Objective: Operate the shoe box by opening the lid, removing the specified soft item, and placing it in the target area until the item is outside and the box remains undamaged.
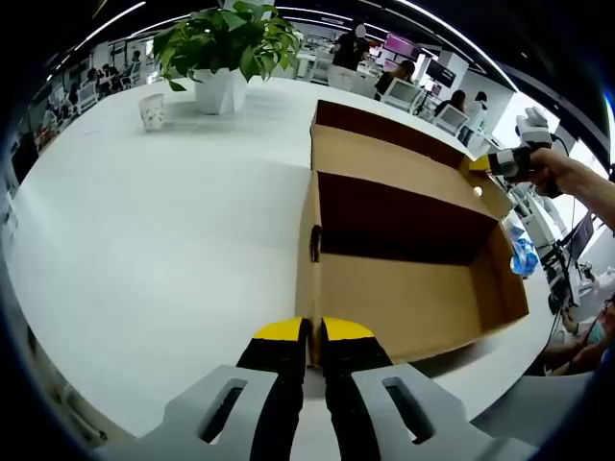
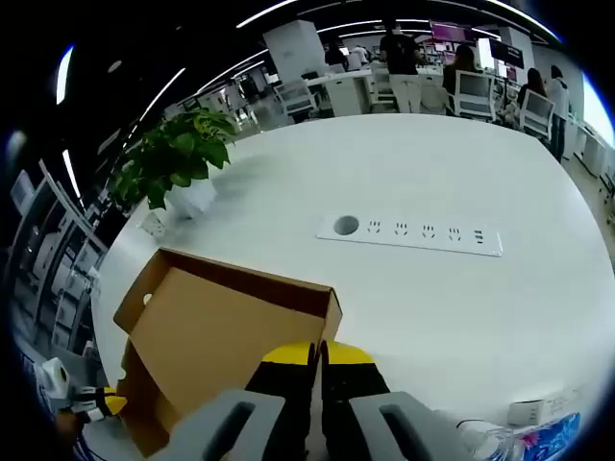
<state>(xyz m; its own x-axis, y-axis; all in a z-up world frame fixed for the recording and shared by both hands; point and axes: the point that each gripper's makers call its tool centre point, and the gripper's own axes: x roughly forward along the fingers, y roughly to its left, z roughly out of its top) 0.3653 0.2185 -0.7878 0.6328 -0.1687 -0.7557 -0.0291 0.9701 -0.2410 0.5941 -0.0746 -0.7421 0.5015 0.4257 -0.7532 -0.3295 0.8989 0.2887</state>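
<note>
The brown cardboard shoe box lies open on the white table, and its inside looks bare. My left gripper is shut on the box's near side wall, whose edge runs up between the yellow-tipped jaws. The lid stands swung back at the far side. My right gripper, held by a hand, pinches the lid's far right corner. In the right gripper view the lid spreads below the right gripper, which is shut on its rim. The left gripper shows at the lower left.
A potted plant and a paper cup stand at the table's far left. A socket strip is set into the tabletop. A blue-printed plastic packet lies by the box's right end. People and chairs are beyond the table.
</note>
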